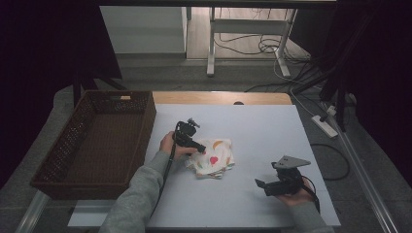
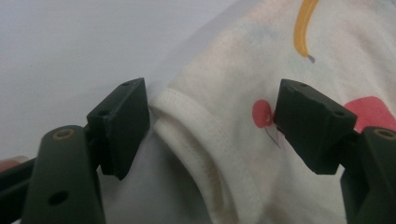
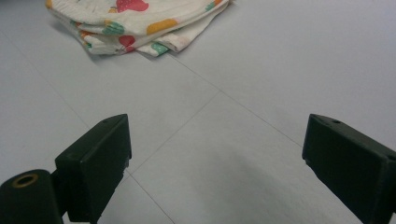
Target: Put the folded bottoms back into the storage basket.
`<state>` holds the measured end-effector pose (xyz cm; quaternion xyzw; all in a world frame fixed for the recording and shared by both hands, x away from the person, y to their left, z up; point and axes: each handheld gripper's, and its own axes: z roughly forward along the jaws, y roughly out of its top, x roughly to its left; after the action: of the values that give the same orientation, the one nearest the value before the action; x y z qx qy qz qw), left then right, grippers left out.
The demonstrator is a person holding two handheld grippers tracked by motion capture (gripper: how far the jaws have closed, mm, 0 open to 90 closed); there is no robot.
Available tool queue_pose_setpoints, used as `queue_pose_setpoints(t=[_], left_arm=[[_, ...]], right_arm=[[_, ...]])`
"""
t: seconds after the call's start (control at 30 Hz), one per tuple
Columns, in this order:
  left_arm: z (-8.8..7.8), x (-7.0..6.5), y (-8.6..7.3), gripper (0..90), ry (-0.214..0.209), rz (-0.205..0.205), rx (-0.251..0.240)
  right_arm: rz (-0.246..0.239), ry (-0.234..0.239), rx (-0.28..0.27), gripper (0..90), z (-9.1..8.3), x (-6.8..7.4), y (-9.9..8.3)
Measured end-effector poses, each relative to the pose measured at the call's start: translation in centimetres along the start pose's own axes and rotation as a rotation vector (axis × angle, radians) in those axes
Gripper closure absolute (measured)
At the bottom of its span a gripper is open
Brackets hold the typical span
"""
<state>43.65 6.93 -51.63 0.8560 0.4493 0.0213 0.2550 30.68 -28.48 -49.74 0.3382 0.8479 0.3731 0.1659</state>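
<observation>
Left of the folded cloth, a dark brown wicker basket (image 1: 92, 141) sits at the bench's left edge, its long side running along the white bench (image 1: 272, 141) top. Between basket and cloth, the person's left hand (image 1: 171, 144) holds the left gripper (image 1: 198, 147), whose tip reaches onto the cloth's near-left corner. The folded cloth (image 1: 214, 158) lies near the middle of the bench, cream-coloured with red, orange and green prints, stacked in several layers. In the left gripper view, the jaws stand spread, one on either side of a hemmed, rolled edge of the cloth (image 2: 224, 140); the left jaw sits just beside the hem over bare bench, and the right jaw lies over the printed fabric next to a red spot. They are not pinching it. Right of the cloth and well apart from it, nearer the person, the right hand (image 1: 296, 196) holds the right gripper (image 1: 262, 187) low over the bench, a grey three-cornered plate on top. In the right gripper view its jaws are spread wide over bare bench, with the cloth (image 3: 140, 23) farther off, up and to the left.
</observation>
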Motion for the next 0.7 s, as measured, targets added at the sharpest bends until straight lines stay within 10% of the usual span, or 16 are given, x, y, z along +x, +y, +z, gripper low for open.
queue_pose_setpoints(t=[0.43, 0.7], left_arm=[[-0.1, -0.9, -0.3, 46.8, 0.036, 0.073, 0.005], [0.0, -0.9, -0.5, 74.6, -0.076, 0.086, -0.013]], right_arm=[[-0.006, 0.005, 0.006, 8.4, 0.1, 0.1, 0.0], [-0.007, 0.007, 0.008, 8.5, 0.1, 0.1, 0.0]])
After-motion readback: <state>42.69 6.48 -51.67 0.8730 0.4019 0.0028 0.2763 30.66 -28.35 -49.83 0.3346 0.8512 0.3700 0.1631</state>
